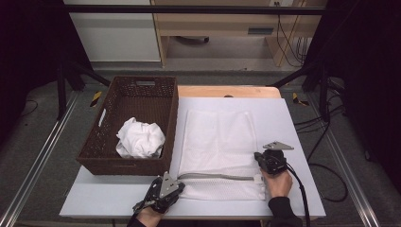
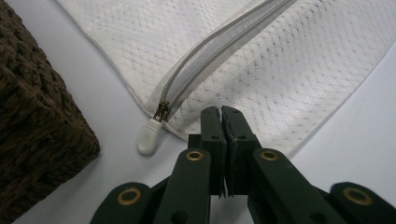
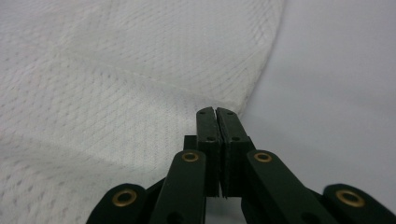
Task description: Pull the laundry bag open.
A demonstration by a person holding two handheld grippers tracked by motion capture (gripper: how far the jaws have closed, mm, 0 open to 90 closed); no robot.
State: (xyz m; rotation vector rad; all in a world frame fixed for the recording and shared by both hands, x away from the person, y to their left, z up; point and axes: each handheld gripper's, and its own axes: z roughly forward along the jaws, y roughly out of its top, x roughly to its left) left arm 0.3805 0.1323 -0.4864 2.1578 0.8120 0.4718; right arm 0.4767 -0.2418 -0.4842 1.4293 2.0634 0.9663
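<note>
Both black two-jaw grippers, left point(image 1: 176, 188) and right point(image 1: 261, 158), pinch the near corners of the flat white mesh zip bag point(image 1: 218, 142), seemingly steadying it beside the brown woven basket point(image 1: 94, 142) holding crumpled white cloth point(image 1: 140, 138).

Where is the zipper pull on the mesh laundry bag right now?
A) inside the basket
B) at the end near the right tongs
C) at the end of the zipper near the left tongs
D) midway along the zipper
C: in the left gripper view the white zipper pull lies at the corner of the mesh laundry bag, just beside the shut left tongs and near the wicker basket.
</note>
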